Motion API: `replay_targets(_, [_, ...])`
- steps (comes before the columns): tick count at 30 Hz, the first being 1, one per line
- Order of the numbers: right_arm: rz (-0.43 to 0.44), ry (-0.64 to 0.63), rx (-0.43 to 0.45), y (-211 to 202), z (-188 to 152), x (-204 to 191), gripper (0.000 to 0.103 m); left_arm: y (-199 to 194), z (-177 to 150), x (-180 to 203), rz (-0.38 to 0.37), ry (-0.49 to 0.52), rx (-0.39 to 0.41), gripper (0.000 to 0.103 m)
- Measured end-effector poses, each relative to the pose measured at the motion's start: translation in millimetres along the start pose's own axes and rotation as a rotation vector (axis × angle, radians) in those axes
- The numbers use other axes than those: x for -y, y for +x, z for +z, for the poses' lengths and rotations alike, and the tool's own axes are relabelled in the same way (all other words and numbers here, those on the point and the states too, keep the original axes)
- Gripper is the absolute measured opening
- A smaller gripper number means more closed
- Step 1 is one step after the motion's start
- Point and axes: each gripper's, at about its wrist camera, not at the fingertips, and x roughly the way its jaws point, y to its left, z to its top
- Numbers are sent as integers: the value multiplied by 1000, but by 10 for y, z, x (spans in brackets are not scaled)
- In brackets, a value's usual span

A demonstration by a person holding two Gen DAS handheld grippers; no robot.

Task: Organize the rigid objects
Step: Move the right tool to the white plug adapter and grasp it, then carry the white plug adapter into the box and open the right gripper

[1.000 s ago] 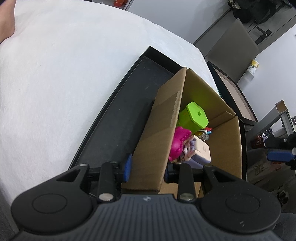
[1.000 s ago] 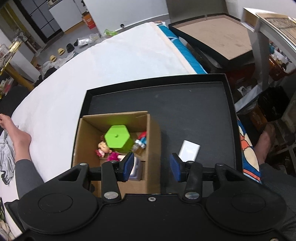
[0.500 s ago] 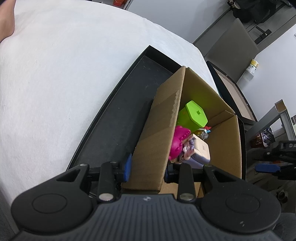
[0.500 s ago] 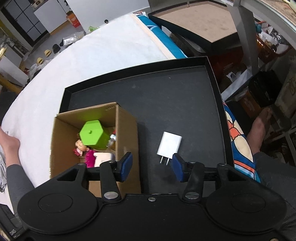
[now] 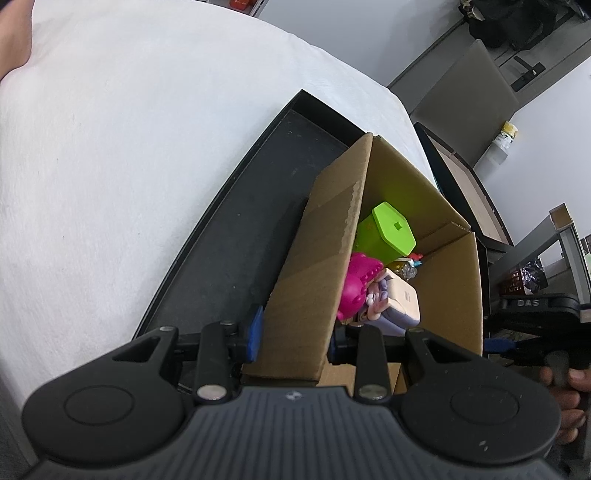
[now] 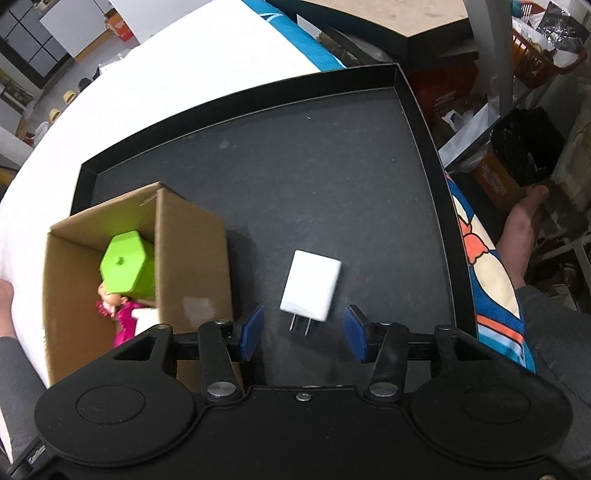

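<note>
A white plug charger (image 6: pixel 311 290) lies flat on the black tray (image 6: pixel 258 166), prongs toward me. My right gripper (image 6: pixel 303 334) hangs open just above its prong end, one blue pad on each side, touching nothing. Left of the charger stands an open cardboard box (image 6: pixel 192 258) holding a green hexagonal container (image 6: pixel 125 264) and a pink doll (image 6: pixel 122 317). My left gripper (image 5: pixel 293 339) is shut on the box's near wall (image 5: pixel 314 277). Inside I also see the green container (image 5: pixel 388 234), the doll (image 5: pixel 356 286) and a beige block (image 5: pixel 402 297).
The tray (image 5: pixel 236 229) rests on a white sheet (image 5: pixel 129 147). A second dark tray (image 6: pixel 424 22) lies beyond it. A person's bare foot (image 6: pixel 521 229) and patterned cloth (image 6: pixel 491 273) are by the tray's right rim, clutter further right.
My right gripper has sunk and shifted from over the box to over the charger, its jaws a little wider. The left gripper and box have not moved.
</note>
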Motion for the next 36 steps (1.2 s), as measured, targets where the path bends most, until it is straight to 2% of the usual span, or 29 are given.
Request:
replay_targets(18, [-43,-29,-54,520,109,-32,49,10,11,-1,2,1,-7,32])
replay_targets(19, [-56,-48,-43,517,92,-47,42,8,13,2,1,2,-6,32])
replay_targets(22, [-61,-72,-39,496,90,-61,39,11,14,5,1,1,-7,32])
replay_targets(29, [-59,-59,-17,308,99,11,38,9,16,18,4,6,-6,32])
replay_targets(36, [-36,-81,37,5,152,-149,38,12,11,23,5,12,-4,32])
